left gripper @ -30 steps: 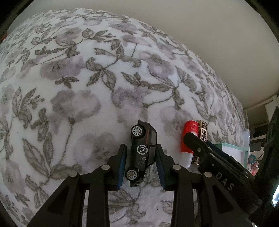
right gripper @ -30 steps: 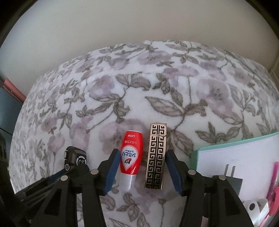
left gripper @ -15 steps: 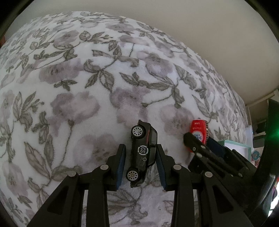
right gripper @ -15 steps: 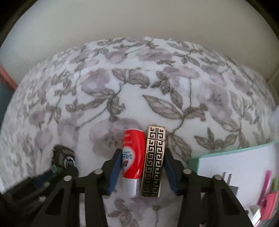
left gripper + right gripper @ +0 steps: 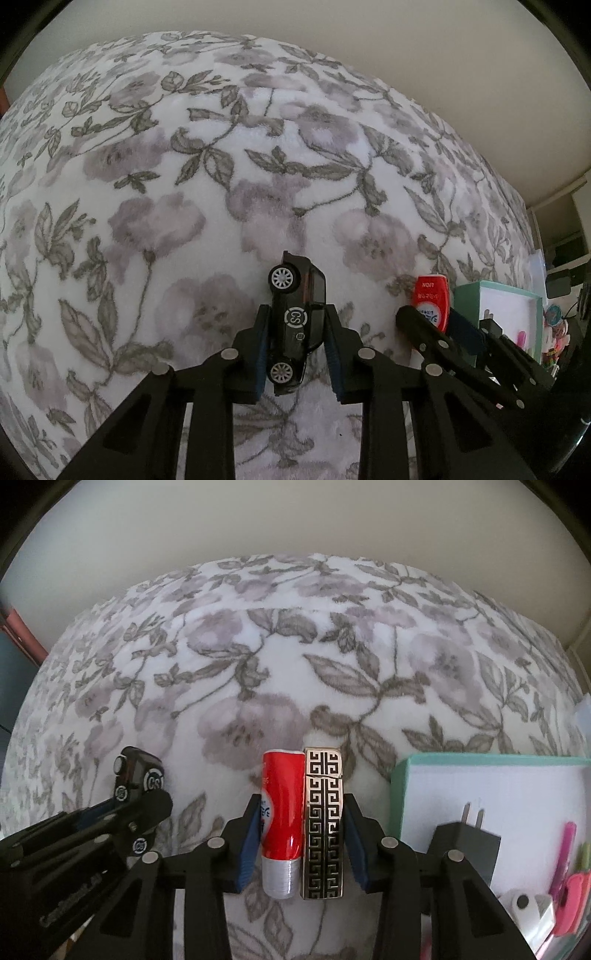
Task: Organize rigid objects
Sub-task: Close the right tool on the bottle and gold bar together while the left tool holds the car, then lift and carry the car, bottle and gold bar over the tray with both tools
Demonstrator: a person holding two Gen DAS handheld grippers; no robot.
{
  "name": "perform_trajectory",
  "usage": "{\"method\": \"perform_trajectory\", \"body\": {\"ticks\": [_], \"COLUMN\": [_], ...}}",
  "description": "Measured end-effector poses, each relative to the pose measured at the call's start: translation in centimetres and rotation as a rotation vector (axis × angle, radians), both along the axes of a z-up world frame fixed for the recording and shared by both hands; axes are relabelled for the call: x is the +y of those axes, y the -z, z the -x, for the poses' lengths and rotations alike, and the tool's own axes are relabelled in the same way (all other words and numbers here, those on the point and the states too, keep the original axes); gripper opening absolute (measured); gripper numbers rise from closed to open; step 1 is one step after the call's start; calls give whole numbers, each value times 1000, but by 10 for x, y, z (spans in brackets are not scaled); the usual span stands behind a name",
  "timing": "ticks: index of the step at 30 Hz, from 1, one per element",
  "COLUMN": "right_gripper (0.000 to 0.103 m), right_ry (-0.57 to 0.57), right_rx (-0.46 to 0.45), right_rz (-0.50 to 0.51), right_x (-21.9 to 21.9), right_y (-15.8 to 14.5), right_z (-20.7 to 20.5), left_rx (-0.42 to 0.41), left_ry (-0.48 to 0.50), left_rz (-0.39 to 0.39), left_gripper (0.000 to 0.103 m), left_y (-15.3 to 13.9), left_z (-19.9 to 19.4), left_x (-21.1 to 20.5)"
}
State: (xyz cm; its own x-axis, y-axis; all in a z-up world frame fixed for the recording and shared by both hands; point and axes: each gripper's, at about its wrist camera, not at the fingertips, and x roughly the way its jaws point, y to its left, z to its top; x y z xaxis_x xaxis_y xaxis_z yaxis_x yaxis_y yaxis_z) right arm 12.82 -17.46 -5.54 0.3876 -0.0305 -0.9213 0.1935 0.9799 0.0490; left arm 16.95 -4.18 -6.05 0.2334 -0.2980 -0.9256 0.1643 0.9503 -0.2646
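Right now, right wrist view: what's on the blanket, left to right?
Black toy car held by the left gripper → red tube with silver cap → gold-and-black patterned rectangular case → mint-edged white box → black plug adapter → pink items.

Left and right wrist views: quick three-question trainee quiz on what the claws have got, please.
1. True or false: the toy car in the left claw stands on its wheels.
2. How many items sit between the right claw's pads? A one, B two, C three.
3. Which pronged item lies in the teal-edged box?
Key: 1 false, it lies on its side, jaws closing on it; 2 B, red tube and patterned case; 3 black plug.
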Motion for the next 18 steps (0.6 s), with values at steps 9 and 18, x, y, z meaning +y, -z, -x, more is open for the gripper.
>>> {"method": "perform_trajectory", "body": {"ticks": [9, 18], "right_gripper": [44, 43], "right_ry": [33, 68], "right_rx": [-32, -105], "right_rz": [-62, -86], "right_x": [-12, -23], "right_y": [-14, -47], "right_z": [17, 39], "left_rx": [-38, -144], "left_ry": [3, 1], "left_rz": [28, 59], "left_gripper": [28, 28], "left_y": [-21, -67], "left_z": [6, 20], "left_x": [0, -9]}}
